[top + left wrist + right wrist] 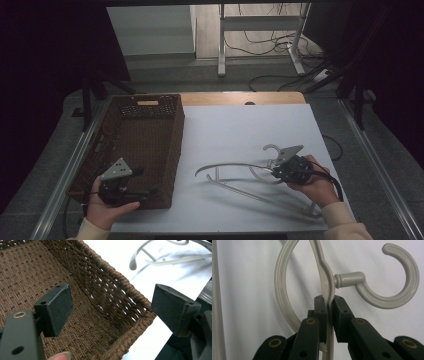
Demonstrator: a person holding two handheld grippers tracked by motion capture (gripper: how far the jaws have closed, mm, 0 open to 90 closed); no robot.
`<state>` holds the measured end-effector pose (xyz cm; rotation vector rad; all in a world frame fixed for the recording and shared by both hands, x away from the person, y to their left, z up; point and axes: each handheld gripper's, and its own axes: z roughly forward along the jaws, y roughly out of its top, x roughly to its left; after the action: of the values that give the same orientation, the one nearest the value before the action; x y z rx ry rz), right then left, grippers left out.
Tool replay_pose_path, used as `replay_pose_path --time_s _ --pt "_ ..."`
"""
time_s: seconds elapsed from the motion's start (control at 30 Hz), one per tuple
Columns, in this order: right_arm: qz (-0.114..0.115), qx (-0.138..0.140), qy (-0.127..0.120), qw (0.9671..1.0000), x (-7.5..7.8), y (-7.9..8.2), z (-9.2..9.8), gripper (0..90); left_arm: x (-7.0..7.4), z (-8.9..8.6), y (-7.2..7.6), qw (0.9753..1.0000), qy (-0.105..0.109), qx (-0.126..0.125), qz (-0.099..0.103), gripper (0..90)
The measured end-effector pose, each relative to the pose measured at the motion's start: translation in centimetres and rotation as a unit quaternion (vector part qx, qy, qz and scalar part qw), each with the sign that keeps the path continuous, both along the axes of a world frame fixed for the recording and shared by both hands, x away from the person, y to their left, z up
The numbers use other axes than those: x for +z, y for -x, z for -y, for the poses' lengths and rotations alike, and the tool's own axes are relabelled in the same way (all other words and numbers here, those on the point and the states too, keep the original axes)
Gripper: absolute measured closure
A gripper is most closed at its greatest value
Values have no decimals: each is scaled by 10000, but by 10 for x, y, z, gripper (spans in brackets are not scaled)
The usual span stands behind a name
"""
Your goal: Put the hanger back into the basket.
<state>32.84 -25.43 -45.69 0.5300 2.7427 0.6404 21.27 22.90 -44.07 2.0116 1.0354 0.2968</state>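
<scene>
Right claw (329, 305) pinches the hanger (325, 282) below its hook — next, carry it left to the basket (172, 150), where the left claw (110, 312) waits wide.

White table top (240, 135), metal frame legs (260, 30), cables on floor (260, 42)

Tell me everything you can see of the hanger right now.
The hanger is pale grey and looks like plastic. It has a curved shoulder arm, a straight lower bar, a ring near the neck and an open hook on a short stem. It lies on the white table, right of the woven basket and apart from it. The right gripper is shut on its neck just below the hook's stem.
</scene>
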Motion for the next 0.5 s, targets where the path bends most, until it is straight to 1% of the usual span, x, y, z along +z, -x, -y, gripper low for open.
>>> replay_pose_path --time_s 0.03,0.1,0.17,0.2,0.23,0.27,0.3,0.33,0.47,0.5 --pt "87 9 -88 9999 6 2 2 820 1 0 0 10000 -7 1 16 175" --pt "164 44 -132 9998 11 4 1 820 1 0 0 10000 0 7 19 175" --pt "258 17 -163 9995 17 7 -1 820 1 0 0 10000 2 7 17 175" --pt "258 17 -163 9995 17 7 -1 820 1 0 0 10000 2 7 17 175" --pt "286 122 -222 9993 23 10 -3 820 0 0 0 10000 9 3 6 175" --pt "286 122 -222 9993 23 10 -3 820 0 0 0 10000 9 3 6 176" --pt "310 208 -265 9990 27 11 -5 820 0 0 0 10000 19 -6 -1 178" --pt "357 232 -260 9988 28 12 -7 820 0 1 0 10000 21 -13 -2 178" --pt "366 324 -277 9984 32 15 -12 820 1 1 0 10000 41 -34 5 179" --pt "391 364 -264 9982 32 16 -13 820 2 1 1 9999 93 -62 7 179"
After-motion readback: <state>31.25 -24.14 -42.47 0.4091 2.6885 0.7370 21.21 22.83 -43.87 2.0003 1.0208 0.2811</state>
